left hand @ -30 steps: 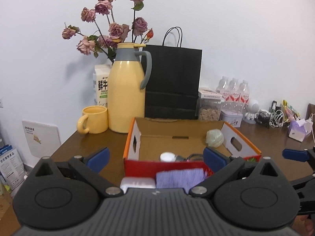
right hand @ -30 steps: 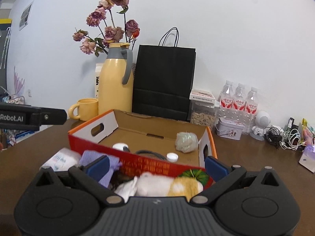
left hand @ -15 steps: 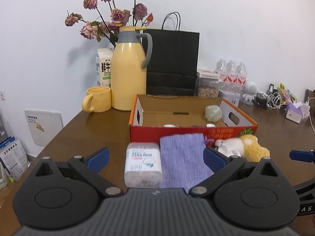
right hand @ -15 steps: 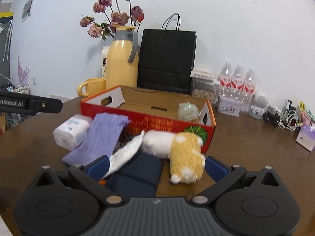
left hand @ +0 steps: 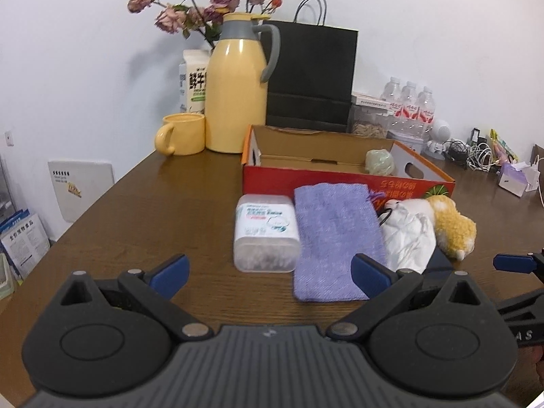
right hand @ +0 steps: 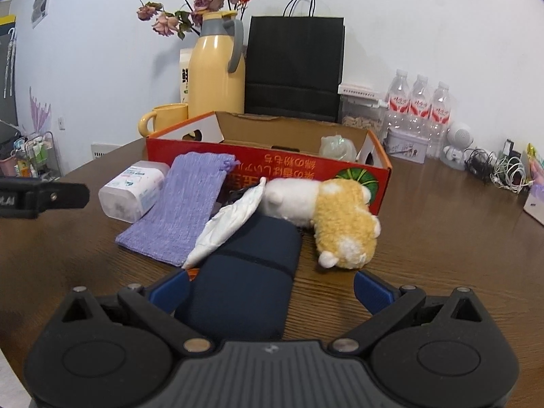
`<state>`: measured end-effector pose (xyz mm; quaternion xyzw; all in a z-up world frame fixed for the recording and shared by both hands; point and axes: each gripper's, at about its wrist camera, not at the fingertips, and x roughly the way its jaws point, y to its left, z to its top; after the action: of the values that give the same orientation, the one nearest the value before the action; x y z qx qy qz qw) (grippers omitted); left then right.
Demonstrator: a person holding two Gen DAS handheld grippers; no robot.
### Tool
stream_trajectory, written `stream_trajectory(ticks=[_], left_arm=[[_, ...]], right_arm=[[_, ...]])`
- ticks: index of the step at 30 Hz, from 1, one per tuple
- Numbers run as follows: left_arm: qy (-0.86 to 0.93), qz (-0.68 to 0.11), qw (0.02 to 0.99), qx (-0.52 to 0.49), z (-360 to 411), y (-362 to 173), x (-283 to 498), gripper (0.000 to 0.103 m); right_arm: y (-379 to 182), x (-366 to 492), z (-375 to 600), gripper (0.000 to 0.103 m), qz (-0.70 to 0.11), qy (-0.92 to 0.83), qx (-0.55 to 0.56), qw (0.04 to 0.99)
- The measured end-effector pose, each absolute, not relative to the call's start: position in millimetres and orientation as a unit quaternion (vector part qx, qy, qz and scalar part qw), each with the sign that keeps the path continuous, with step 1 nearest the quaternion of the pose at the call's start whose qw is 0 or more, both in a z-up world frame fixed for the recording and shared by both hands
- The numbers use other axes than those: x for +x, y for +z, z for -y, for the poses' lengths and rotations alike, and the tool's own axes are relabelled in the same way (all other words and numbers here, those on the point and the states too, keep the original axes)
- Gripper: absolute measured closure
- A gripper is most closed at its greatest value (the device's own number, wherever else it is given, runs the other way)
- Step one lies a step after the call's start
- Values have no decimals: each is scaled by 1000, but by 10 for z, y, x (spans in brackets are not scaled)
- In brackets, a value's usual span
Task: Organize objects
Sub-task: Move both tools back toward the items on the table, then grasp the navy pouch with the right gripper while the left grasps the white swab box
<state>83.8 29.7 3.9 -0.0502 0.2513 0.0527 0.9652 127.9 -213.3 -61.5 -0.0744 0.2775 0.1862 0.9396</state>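
A red cardboard box (left hand: 343, 178) (right hand: 258, 170) stands open on the brown table, with a pale green ball (left hand: 380, 162) (right hand: 337, 147) inside. In front of it lie a clear plastic tub (left hand: 266, 233) (right hand: 134, 194), a purple knitted pouch (left hand: 336, 238) (right hand: 183, 207), a white crumpled bag (left hand: 409, 241) (right hand: 229, 219), a white-and-yellow plush toy (left hand: 448, 226) (right hand: 333, 217) and a dark blue pouch (right hand: 244, 289). My left gripper (left hand: 268, 273) is open, just short of the tub and purple pouch. My right gripper (right hand: 270, 287) is open, its fingers either side of the blue pouch's near end.
Behind the box stand a yellow thermos jug (left hand: 236, 88), a yellow mug (left hand: 182, 134), a milk carton (left hand: 193, 83), a black paper bag (left hand: 311, 78), dried roses, water bottles (right hand: 420, 108) and a tangle of cables (right hand: 499, 170). The table's left edge (left hand: 44, 255) drops off nearby.
Both grippers have pulled back from the box toward the near side of the table. More of the loose items in front of the box has come into view.
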Motion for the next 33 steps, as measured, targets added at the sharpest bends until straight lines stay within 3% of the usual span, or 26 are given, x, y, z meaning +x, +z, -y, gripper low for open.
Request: stream_trajectory(ticks=[4, 10, 16, 33], left_arm=[[58, -255, 964, -56, -371, 7, 827, 0], [64, -258, 962, -64, -460, -26, 817, 0], [65, -259, 961, -70, -495, -51, 806, 0], [68, -266, 959, -73, -489, -103, 832, 0]], right_arm=[[-656, 1401, 2050, 1, -291, 179, -70, 937], [-699, 1589, 1960, 15, -308, 176, -54, 933], [-756, 1716, 1894, 21, -328, 180, -42, 926], [-791, 1623, 1946, 40, -290, 189, -36, 937]])
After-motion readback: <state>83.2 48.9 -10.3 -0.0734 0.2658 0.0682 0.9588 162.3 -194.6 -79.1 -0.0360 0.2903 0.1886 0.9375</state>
